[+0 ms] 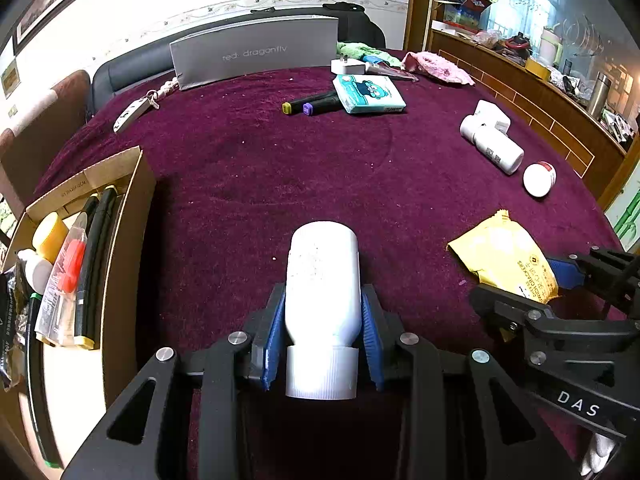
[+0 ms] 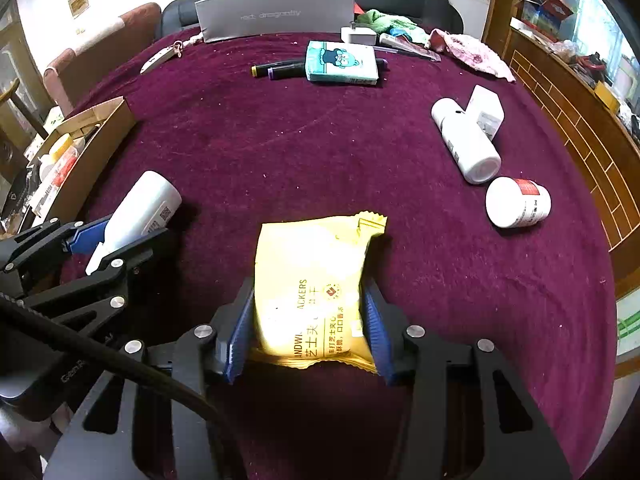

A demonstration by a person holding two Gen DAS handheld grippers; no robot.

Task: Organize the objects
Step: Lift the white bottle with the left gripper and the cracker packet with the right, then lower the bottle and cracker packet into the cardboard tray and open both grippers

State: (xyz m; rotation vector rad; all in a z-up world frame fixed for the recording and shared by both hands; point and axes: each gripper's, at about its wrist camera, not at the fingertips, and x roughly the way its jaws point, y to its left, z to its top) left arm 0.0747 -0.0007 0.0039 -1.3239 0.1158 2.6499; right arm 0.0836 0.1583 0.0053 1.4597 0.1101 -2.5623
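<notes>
My left gripper [image 1: 323, 320] is shut on a white bottle [image 1: 322, 280], held above the purple tablecloth with its cap toward the camera; it also shows in the right wrist view [image 2: 140, 212]. My right gripper [image 2: 308, 320] is shut on a yellow cracker packet [image 2: 312, 284], which also shows in the left wrist view [image 1: 506, 256]. A cardboard box [image 1: 124, 240] at the left holds markers, a yellow tape roll and small items; it shows in the right wrist view too [image 2: 104, 136].
On the cloth lie two markers [image 1: 312, 105], a tissue pack [image 1: 368, 94], a white bottle with a small box [image 1: 494, 144], a white jar [image 1: 539, 179], a key fob [image 1: 132, 112], a grey box [image 1: 256, 50] and cloths at the back. A wooden ledge [image 1: 540, 92] runs along the right.
</notes>
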